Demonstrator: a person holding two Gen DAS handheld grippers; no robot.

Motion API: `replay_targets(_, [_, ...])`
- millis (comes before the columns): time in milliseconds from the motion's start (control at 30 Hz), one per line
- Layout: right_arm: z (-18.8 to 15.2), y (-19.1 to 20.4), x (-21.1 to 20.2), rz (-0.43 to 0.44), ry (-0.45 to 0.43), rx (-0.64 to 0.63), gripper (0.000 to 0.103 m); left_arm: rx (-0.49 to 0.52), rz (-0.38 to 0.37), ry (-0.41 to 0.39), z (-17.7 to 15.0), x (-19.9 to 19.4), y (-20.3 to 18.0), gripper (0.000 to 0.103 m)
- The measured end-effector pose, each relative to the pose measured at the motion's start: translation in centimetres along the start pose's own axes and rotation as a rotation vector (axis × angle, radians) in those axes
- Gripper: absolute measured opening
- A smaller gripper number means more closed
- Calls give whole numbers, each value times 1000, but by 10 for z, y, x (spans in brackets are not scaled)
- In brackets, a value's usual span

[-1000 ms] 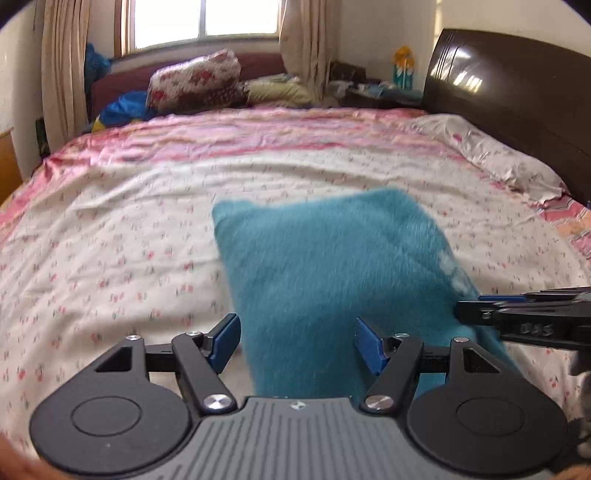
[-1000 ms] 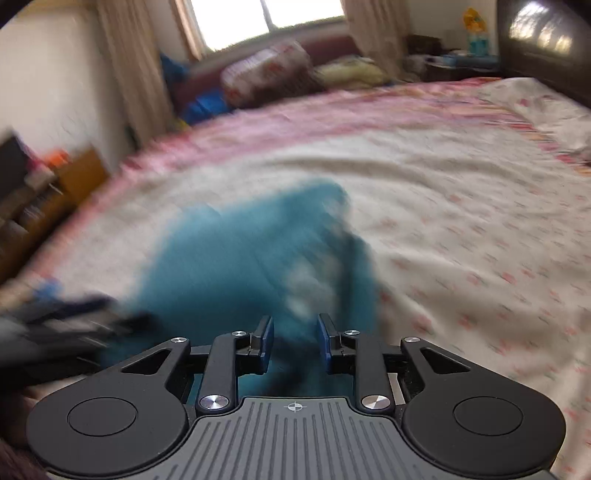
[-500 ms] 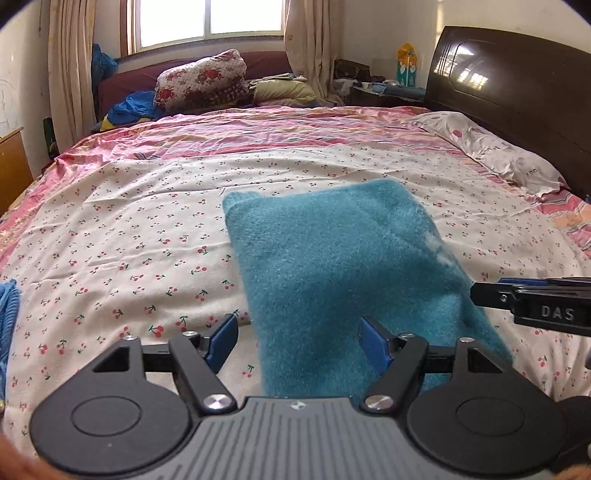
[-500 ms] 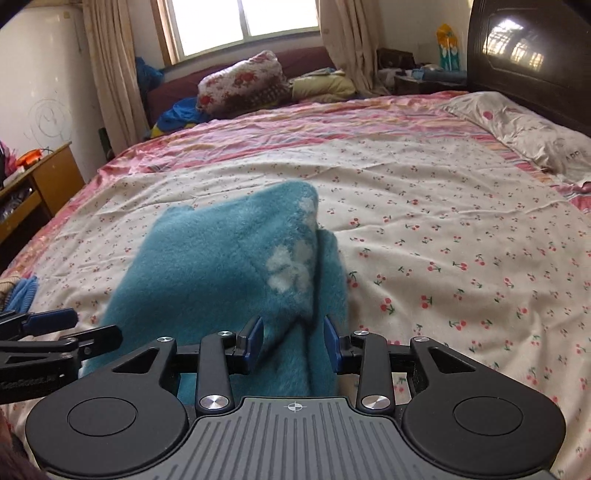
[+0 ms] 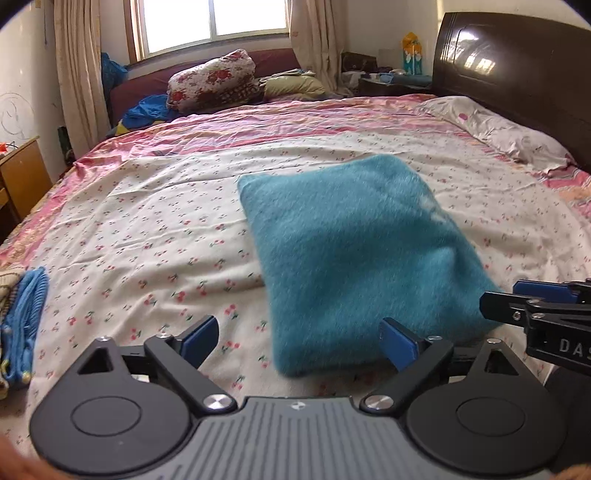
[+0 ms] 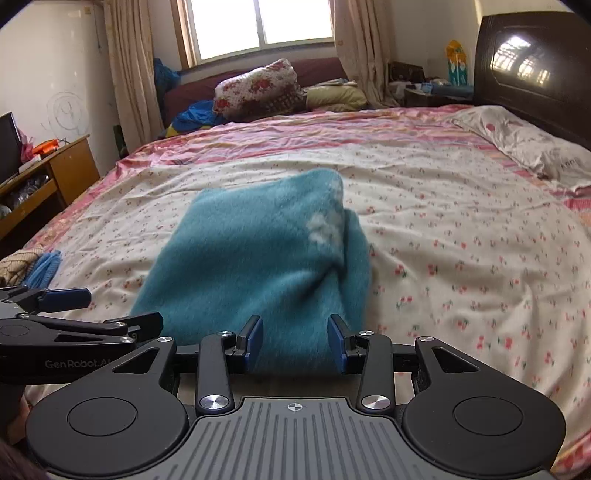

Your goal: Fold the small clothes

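Sunlight from the window (image 6: 262,22) falls across the bed (image 5: 147,229) with its cherry-print sheet, where we see the teal fleece garment (image 5: 354,243) lying folded into a rough rectangle. From the left wrist view, we find the left tool (image 5: 301,341) spread wide, its jaws having just been opening, with the garment's near corner lying between the blue pads (image 5: 400,347) but not pressed by them. Only this view shows the right tool (image 5: 543,306) from the side, beside the garment's right edge. From the right wrist view, we see what the other hides: a white patch (image 6: 325,225) on the garment's folded right side (a second layer shows beneath it). The right tool (image 6: 295,341) stands partly spread, jaws just opening, the garment's near edge between them, ungripped. A blue knit item (image 6: 42,269) lies at the bed's left edge.
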State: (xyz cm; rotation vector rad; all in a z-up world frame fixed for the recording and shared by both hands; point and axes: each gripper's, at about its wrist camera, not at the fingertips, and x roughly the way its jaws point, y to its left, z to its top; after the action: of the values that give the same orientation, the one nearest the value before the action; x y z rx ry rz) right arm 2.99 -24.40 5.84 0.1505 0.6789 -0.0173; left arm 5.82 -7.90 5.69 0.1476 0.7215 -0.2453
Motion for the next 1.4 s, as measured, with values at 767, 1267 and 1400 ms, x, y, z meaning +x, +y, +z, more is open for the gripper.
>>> replay_targets(767, [-38, 21, -4, -11, 59, 28, 41, -32, -12, 36, -35, -1, 10, 103])
replay_targets(1267, [-52, 26, -2, -28, 76, 21, 44, -16, -14, 68, -46, 0, 7, 103])
replay_targets(1400, [-54, 27, -2, -31, 81, 24, 44, -15, -12, 70, -47, 0, 7, 103])
